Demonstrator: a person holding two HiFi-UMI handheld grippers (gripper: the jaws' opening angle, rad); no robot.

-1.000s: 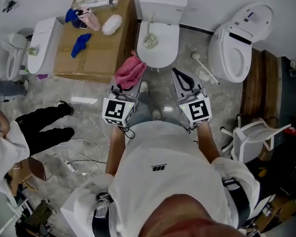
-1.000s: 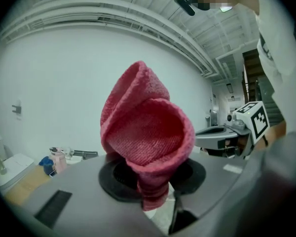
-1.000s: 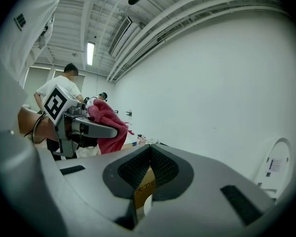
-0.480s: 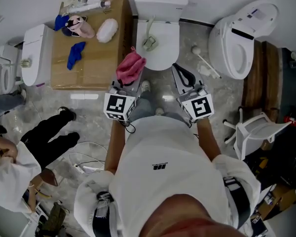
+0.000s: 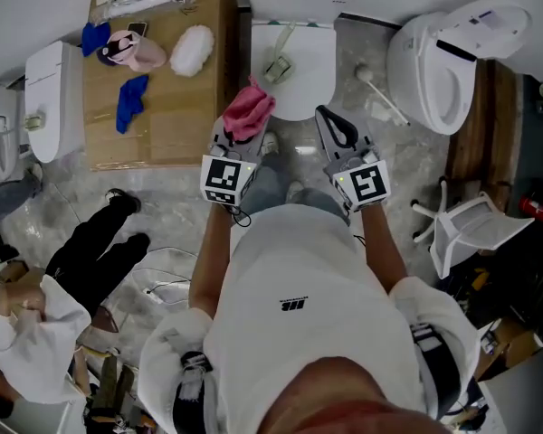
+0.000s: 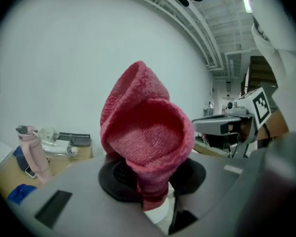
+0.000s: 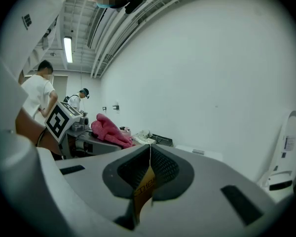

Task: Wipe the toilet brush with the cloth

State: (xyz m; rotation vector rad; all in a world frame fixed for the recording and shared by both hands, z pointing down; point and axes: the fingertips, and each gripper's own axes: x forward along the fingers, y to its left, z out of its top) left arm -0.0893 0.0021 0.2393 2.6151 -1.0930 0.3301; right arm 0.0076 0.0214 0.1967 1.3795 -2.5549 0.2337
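Wiping not started: left gripper (image 5: 240, 138) clamped on crumpled pink knit cloth (image 5: 250, 108), just in front of the middle white toilet (image 5: 312, 75); right gripper (image 5: 324, 117) closed, empty. A pale long-handled toilet brush (image 5: 277, 60) lies on that toilet's lid, second white brush (image 5: 380, 96) on floor to its right; neither touched. Pickup and wipe remain.

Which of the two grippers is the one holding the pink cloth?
The left gripper: its jaws are shut on the pink cloth, which bunches up above them. The right gripper is shut with no cloth in it.
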